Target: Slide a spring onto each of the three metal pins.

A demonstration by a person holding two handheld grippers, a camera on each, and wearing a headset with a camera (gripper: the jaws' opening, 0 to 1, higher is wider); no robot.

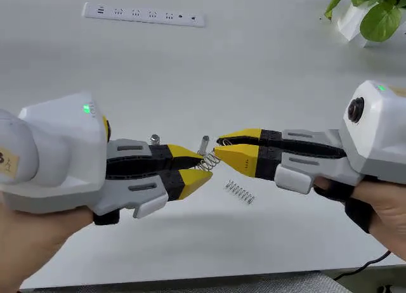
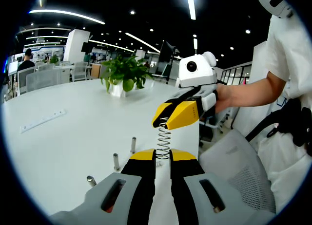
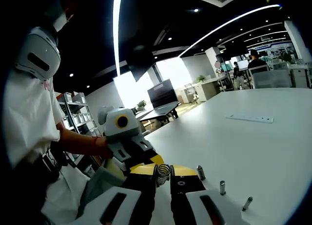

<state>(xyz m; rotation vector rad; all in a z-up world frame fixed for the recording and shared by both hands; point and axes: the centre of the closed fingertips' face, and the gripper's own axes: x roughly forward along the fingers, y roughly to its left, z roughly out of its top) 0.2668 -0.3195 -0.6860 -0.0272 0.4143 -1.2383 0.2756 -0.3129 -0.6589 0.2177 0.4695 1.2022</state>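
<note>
A small steel spring point(image 1: 208, 161) is stretched between my two grippers, just above the white table. My left gripper point(image 1: 204, 166) is shut on one end, and the coil point(image 2: 163, 140) rises from between its yellow tips point(image 2: 163, 154). My right gripper point(image 1: 217, 147) is shut on the other end, whose round coil end point(image 3: 163, 174) faces the right gripper view. Three short metal pins point(image 2: 133, 144) point(image 2: 116, 161) point(image 2: 91, 180) stand upright and bare on the table just behind the tips. Two of these pins point(image 1: 154, 139) point(image 1: 204, 144) show in the head view. A second spring point(image 1: 240, 191) lies loose on the table below the right gripper.
A white power strip point(image 1: 143, 14) lies at the far side of the table. A potted green plant point(image 1: 371, 11) stands at the far right corner. The table's near edge point(image 1: 209, 281) runs below my hands. An office with desks and people lies behind.
</note>
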